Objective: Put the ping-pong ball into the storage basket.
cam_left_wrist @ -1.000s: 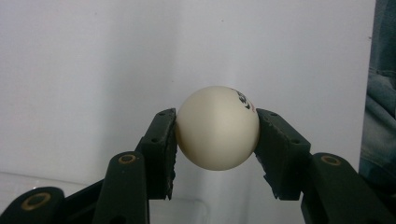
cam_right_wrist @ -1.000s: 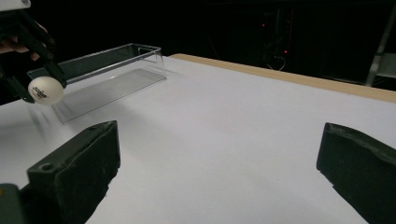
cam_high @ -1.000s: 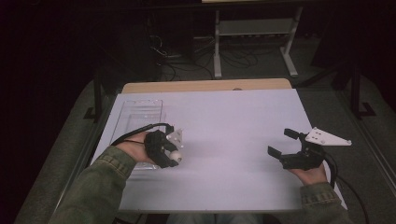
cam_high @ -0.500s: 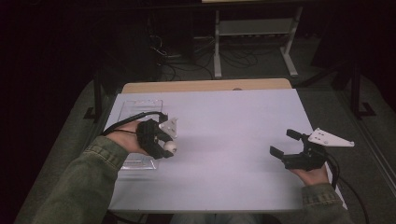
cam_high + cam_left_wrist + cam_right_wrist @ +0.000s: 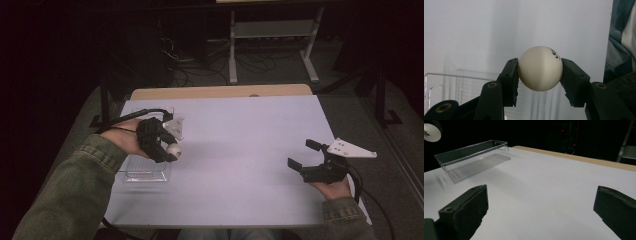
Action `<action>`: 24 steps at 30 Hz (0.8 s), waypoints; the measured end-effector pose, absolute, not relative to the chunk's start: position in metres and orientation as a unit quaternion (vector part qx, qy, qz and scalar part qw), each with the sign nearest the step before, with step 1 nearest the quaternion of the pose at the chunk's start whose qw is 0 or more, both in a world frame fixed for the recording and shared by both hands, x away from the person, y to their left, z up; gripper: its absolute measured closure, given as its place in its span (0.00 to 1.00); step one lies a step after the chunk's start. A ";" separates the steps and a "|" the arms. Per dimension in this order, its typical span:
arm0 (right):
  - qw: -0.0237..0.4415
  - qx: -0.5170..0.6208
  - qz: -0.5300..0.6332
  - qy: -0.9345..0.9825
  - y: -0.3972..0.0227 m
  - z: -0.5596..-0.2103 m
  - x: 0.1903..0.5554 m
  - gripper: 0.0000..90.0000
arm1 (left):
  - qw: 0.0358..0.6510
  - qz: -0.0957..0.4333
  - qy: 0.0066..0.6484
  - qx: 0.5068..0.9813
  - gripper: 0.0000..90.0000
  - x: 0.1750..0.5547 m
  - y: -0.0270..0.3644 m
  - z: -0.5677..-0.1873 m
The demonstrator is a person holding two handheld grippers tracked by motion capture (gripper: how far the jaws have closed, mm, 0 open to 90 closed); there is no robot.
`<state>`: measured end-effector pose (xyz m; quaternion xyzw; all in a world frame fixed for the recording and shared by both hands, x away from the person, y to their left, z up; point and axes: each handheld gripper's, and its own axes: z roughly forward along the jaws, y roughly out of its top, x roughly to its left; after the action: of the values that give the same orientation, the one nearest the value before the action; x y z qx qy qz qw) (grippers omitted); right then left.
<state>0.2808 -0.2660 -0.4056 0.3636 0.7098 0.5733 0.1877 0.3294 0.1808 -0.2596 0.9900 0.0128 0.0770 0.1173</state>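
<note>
Cream ball [image 5: 540,68], smooth and round, dark print near top, clamped between black fingers [image 5: 510,77] of left gripper [image 5: 167,145]. Ball held in air beside clear tray [image 5: 145,172], at its right edge. Compared with earlier frames, left gripper seen raised higher off table [image 5: 240,150], ball kept in grip; right gripper [image 5: 306,156] unmoved, fingers [image 5: 466,210] spread apart, nothing between. Tray: transparent rigid plastic, rectangular, thin straight walls. Table covered in matte white sheet, wooden edge at far side. Room dark; metal stand and cables seen behind.
</note>
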 end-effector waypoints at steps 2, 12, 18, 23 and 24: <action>0.188 0.363 0.572 0.711 -0.266 -0.405 0.279 0.00 | 0.112 0.078 0.009 0.991 0.56 0.329 0.182 -0.256; 0.188 0.358 0.566 0.718 -0.264 -0.406 0.274 0.00 | 0.093 0.094 0.023 0.991 0.56 0.319 0.188 -0.240; 0.186 0.361 0.568 0.716 -0.266 -0.406 0.274 0.00 | 0.087 0.095 0.023 0.991 0.56 0.320 0.193 -0.236; 0.183 0.363 0.565 0.718 -0.265 -0.406 0.275 0.00 | 0.087 0.100 0.027 0.991 0.56 0.325 0.198 -0.236; 0.185 0.363 0.567 0.716 -0.266 -0.406 0.275 0.00 | 0.088 0.102 0.027 0.991 0.56 0.325 0.198 -0.235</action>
<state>0.2746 -0.2657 -0.4060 0.3629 0.7160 0.5671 0.1847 0.3251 0.1984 -0.2354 0.9906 0.0270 0.1016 0.0878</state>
